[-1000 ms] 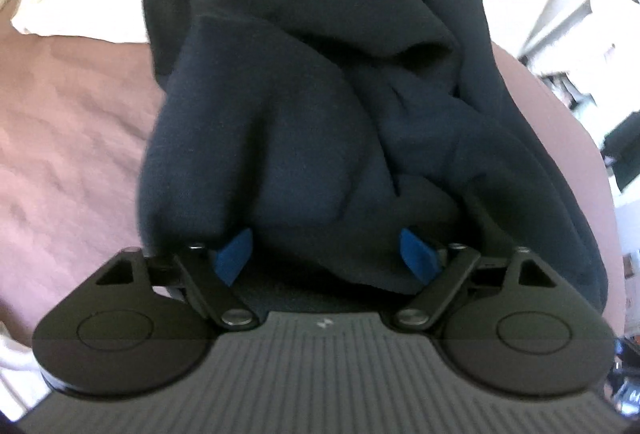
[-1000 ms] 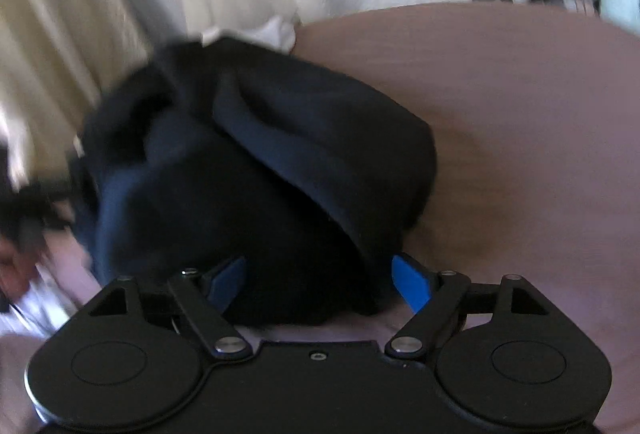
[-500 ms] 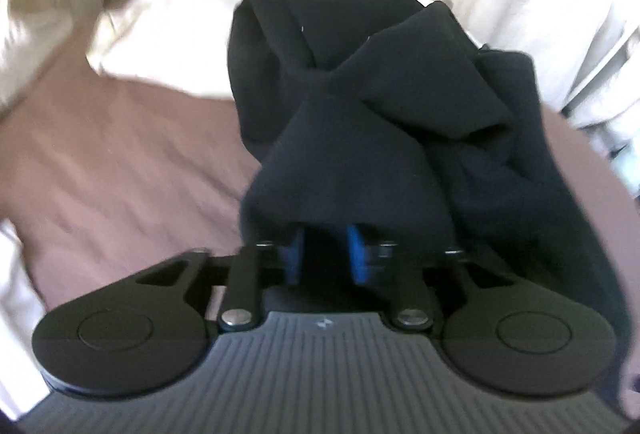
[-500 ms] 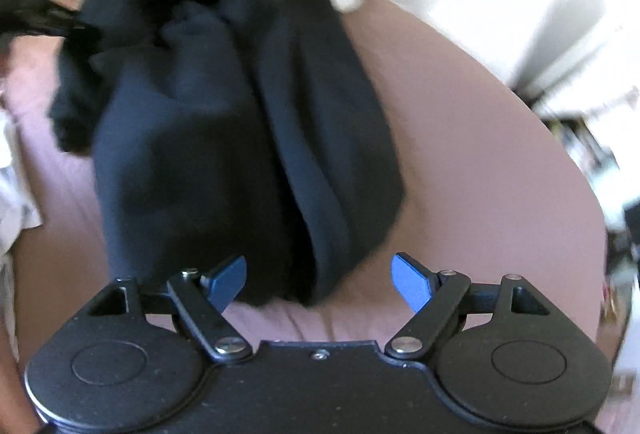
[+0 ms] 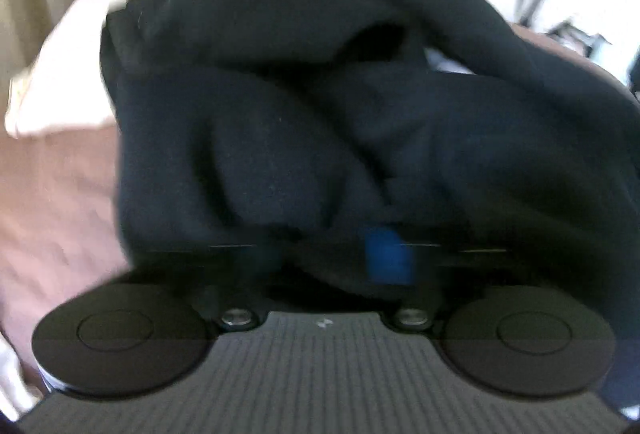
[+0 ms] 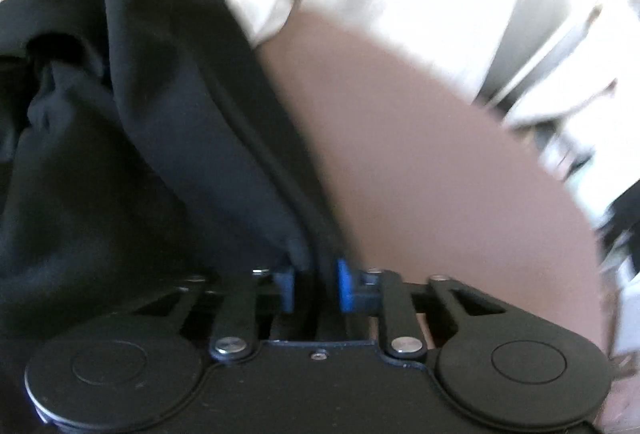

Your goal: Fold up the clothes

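right, both grippers have just been closing on the dark garment (image 5: pixel 280 137), bunched on the brown bed cover (image 6: pixel 420 137) against the pale bedding (image 5: pixel 68 89) — the right gripper (image 6: pixel 316 286) is nipped tight on a hem ridge, the left gripper (image 5: pixel 340 254) is pinched nearly shut in a blurred fold, only one blue pad clear. risk from here: the left may have several layers, so a lift could drag the whole heap — and that thin hem could slip free under tension
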A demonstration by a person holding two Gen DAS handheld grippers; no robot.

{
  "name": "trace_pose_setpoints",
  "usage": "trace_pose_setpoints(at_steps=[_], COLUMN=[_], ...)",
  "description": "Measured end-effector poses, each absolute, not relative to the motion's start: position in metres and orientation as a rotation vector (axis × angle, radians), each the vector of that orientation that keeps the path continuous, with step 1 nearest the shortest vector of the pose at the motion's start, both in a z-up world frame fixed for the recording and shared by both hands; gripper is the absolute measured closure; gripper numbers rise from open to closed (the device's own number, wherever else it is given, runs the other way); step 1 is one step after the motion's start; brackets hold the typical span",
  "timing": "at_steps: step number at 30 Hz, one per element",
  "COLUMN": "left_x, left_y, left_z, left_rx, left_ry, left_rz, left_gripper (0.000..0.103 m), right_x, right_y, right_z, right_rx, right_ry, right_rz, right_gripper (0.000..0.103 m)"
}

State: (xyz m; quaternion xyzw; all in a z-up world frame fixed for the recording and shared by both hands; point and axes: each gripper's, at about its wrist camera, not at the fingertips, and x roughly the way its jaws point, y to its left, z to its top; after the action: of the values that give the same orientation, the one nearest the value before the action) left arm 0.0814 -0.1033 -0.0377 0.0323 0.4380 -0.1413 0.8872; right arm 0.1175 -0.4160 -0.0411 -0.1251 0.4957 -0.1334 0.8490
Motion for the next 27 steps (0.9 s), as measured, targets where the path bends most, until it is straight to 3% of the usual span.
trace_pose_setpoints(at_steps=[2,4,10,14,17,18,20,22,24,26,27], left_x=[0.051,0.03,0.046,0.044,0.043,0.043,0.044,0.034,0.006,-0.02,-0.032], left_y=[-0.109,-0.11,-0.089,-0.086,-0.089,-0.093,-0.101,-0.101,-0.102,-0.111,-0.116], left_z=[-0.013,0.001,-0.001,-0.003,-0.006,-0.007,-0.008,0.003,0.02,0.026,0.027], left_rx=[0.215,0.304,0.167,0.135,0.176,0.193,0.225,0.218,0.167,0.151,0.147], left_ry=[0.713,0.573,0.645,0.66,0.659,0.655,0.646,0.612,0.551,0.528,0.524], left_rz=[-0.255,-0.218,-0.184,-0.187,-0.175,-0.175,-0.182,-0.259,-0.393,-0.515,-0.578], left_gripper=[0.096,0.096,0.095,0.088,0.086,0.085,0.083,0.074,0.045,0.032,0.031], right_x=[0.107,0.094,0.031,-0.017,-0.038,-0.044,-0.057,-0.073,-0.089,-0.101,-0.104], right_y=[-0.437,-0.465,-0.553,-0.597,-0.615,-0.62,-0.63,-0.645,-0.653,-0.654,-0.654], right_z=[-0.018,0.005,0.054,0.074,0.045,0.031,0.0,-0.04,-0.067,-0.08,-0.084], right_rx=[-0.264,-0.242,-0.175,0.012,0.117,0.146,0.213,0.311,0.402,0.444,0.454], right_ry=[0.99,0.944,0.839,0.757,0.786,0.806,0.855,0.922,0.942,0.928,0.919], right_rz=[-0.389,-0.521,-0.809,-0.867,-0.953,-0.987,-1.062,-1.096,-1.056,-0.986,-0.95], right_gripper=[0.098,0.099,0.099,0.099,0.093,0.077,0.073,0.073,0.073,0.068,0.068])
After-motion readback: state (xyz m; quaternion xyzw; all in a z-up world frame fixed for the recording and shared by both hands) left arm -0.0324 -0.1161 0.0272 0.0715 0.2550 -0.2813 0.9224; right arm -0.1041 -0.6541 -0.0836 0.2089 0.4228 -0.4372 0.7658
